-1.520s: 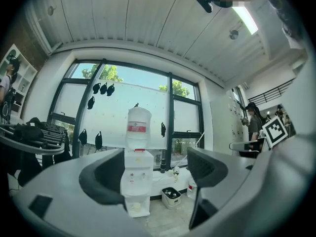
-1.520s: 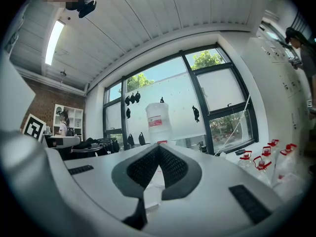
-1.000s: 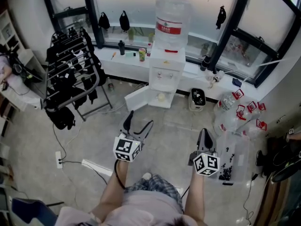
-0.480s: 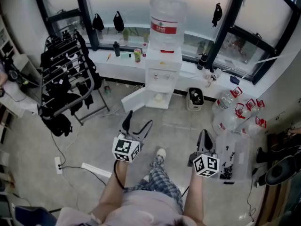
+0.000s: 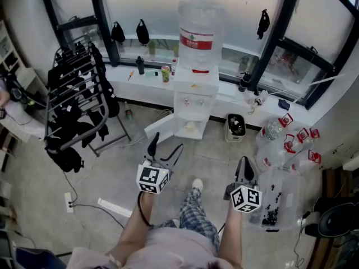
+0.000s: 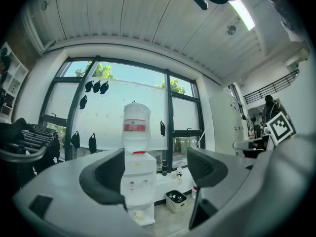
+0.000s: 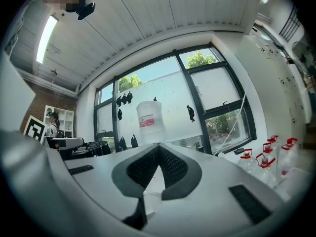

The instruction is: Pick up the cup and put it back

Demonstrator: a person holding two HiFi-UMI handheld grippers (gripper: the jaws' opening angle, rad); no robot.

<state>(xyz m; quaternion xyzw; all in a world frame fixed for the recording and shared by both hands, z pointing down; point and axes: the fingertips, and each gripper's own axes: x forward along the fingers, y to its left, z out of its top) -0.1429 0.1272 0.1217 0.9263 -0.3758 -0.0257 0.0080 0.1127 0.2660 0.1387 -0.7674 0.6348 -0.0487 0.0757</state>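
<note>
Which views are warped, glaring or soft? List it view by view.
Head view: sharp, evenly daylit; the window behind the water dispenser is washed out. Left gripper view: fisheye circle with black corners; the left gripper's fingers, apart, look soft up close. Right gripper view: same fisheye; the ceiling light glares; the right gripper's shut fingers are slightly blurred.

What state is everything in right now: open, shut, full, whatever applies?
Left tool, open, nothing between its jaws.
Right tool, shut, holding nothing.
Dispenser's lower door, swung open.
Water bottle, mounted neck down; fill level unclear.
Drying rack, unfolded, hung with dark items.
Floor bin, uncovered.
</note>
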